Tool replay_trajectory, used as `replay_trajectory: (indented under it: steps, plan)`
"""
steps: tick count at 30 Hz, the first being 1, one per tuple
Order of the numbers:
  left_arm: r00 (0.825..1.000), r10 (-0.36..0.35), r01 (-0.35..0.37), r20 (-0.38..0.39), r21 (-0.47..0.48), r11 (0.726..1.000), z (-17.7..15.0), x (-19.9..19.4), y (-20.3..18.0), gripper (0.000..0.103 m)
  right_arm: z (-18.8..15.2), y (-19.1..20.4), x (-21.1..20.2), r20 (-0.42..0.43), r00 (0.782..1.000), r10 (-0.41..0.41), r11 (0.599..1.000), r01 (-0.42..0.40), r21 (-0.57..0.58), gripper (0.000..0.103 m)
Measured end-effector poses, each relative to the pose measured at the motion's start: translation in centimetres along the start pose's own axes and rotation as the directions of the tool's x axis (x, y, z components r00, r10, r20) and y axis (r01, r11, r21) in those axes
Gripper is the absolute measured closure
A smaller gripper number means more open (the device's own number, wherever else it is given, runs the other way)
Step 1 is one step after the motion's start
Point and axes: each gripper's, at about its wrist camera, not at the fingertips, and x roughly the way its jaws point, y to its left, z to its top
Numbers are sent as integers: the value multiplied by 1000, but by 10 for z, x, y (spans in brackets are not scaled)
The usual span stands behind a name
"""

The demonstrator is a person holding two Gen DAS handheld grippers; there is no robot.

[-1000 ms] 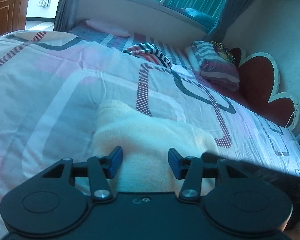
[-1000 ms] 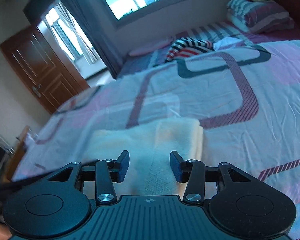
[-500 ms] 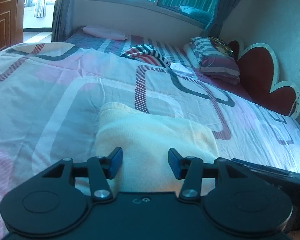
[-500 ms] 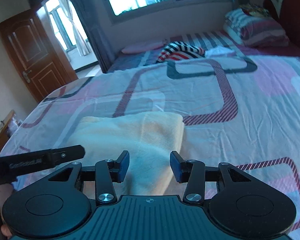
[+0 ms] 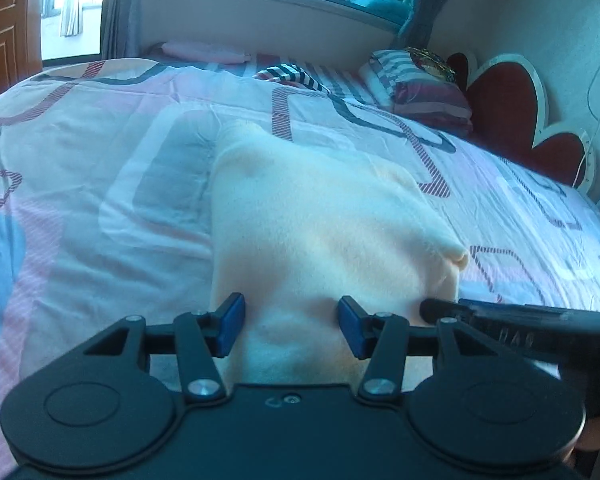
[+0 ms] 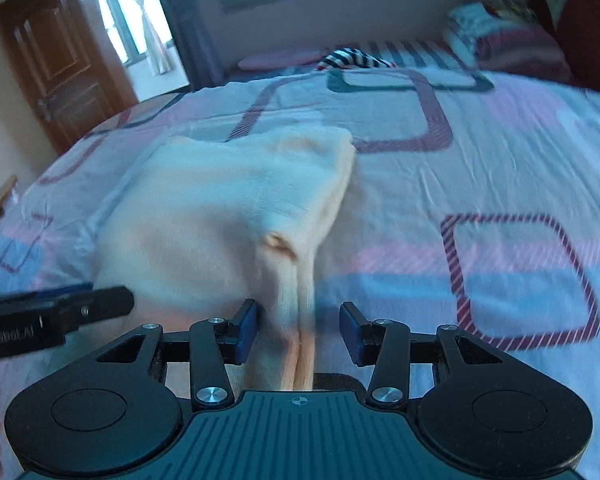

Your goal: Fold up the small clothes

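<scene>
Hovering over cream folded garment [image 5: 320,216] at frame centre on patterned bedspread [image 5: 80,152] | left gripper [image 5: 291,325]: jaws apart, nothing pinched, cloth beneath | right gripper [image 6: 298,327]: jaws apart over garment's right edge | striped pillow [image 5: 420,84] upper right

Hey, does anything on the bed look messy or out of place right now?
Mostly tidy. The cream garment lies folded on the quilt, but a small flap sticks out along its right edge. Farther back, a striped garment lies crumpled, not folded.
</scene>
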Motion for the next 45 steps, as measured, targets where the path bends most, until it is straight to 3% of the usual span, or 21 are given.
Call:
replay_trajectory:
  steps: [7,11,13,16,20,23,27,31,34,40,42,45]
  plan:
    - [1000,-3,2,-27,-4,1000,-17,-21,1,50,-11,-2,-22,1,999,-33,998,33,46,58]
    - [1000,6,-6,-29,1,1000,-30,-25,-2,46,-28,19,-48,36,999,-25,999,26,-30,59]
    - [999,21,-21,-27,24,1000,-33,-22,-6,44,-43,23,-45,-8,999,-37,999,36,-35,71]
    - [999,39,-37,-27,72,997,-36,-22,-12,40,-54,17,-44,0,998,-67,998,67,17,71]
    - [997,50,-47,-64,57,997,-35,-19,-12,23,-55,12,-49,2,996,-92,992,91,82,71]
    - [996,38,-37,-75,20,999,-36,-18,-6,19,-58,7,-50,3,995,-96,987,95,127,70]
    - [990,113,-111,-82,35,993,-35,-19,-10,1,-55,8,-48,-3,994,-108,985,107,136,70]
    - [982,164,-163,-92,14,986,-37,-22,-9,1,-58,6,-50,1,995,-97,983,96,156,69]
    - [976,198,-200,-94,-3,980,-37,-27,-10,1,-56,11,-50,-6,995,-103,989,103,108,68]
    - [974,221,-220,-51,32,975,-40,-53,-18,1,-57,14,-76,26,997,-73,992,70,105,58]
    - [973,226,-225,-38,17,974,-42,-65,-22,1,-60,14,-92,42,997,-69,992,65,104,41]
    - [967,249,-250,-48,-8,968,-43,-83,-28,7,-66,10,-116,42,999,-22,994,17,107,28]
